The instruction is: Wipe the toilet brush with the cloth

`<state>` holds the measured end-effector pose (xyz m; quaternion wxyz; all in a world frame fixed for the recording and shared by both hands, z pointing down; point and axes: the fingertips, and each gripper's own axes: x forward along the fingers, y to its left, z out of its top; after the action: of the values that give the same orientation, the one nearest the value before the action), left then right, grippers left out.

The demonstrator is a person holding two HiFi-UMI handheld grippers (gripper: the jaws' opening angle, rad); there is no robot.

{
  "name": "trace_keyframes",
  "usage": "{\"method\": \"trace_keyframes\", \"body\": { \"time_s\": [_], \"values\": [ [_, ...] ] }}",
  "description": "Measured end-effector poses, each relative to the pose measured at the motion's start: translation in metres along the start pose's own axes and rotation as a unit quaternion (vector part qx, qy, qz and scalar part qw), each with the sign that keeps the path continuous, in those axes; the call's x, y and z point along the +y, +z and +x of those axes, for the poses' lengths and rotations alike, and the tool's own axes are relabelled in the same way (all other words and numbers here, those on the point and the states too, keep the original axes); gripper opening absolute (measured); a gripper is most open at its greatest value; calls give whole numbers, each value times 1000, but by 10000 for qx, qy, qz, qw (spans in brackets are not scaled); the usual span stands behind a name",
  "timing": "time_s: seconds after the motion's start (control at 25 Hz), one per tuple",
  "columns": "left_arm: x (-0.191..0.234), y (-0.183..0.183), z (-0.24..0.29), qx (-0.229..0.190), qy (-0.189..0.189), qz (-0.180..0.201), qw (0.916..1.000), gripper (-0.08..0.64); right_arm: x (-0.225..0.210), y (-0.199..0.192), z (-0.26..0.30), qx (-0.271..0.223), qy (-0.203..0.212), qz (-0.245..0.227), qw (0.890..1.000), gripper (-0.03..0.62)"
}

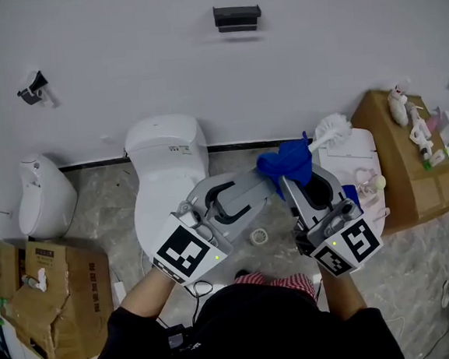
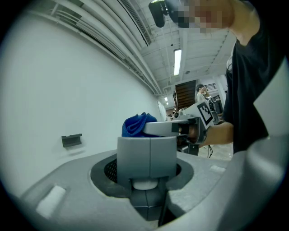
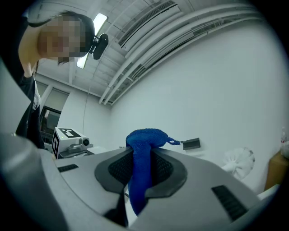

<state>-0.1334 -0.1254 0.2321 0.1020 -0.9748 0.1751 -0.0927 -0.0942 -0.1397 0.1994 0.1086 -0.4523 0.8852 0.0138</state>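
Blue cloth [image 3: 145,140] is clamped in the right gripper [image 1: 292,177], bunched above its tips and trailing down between the jaws. It sits against the handle of the toilet brush [image 1: 332,129]. The left gripper [image 1: 265,180] is closed on the near end of that handle, with the white bristle head pointing away. Nothing carries the brush; it hangs in the air to the right of the toilet [image 1: 167,152]. A hard drag along the handle could twist the brush in the left jaws. It could also pull the cloth free, since only a fold looks pinched.
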Motion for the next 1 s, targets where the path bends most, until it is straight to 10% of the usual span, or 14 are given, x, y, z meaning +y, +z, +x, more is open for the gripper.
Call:
{"method": "trace_keyframes", "body": {
  "time_s": [1.0],
  "values": [
    [-20, 28, -14, -344, 516, -228, 9978, 156, 18, 14, -5, 10, 373, -941, 9949, 69]
  ]
}}
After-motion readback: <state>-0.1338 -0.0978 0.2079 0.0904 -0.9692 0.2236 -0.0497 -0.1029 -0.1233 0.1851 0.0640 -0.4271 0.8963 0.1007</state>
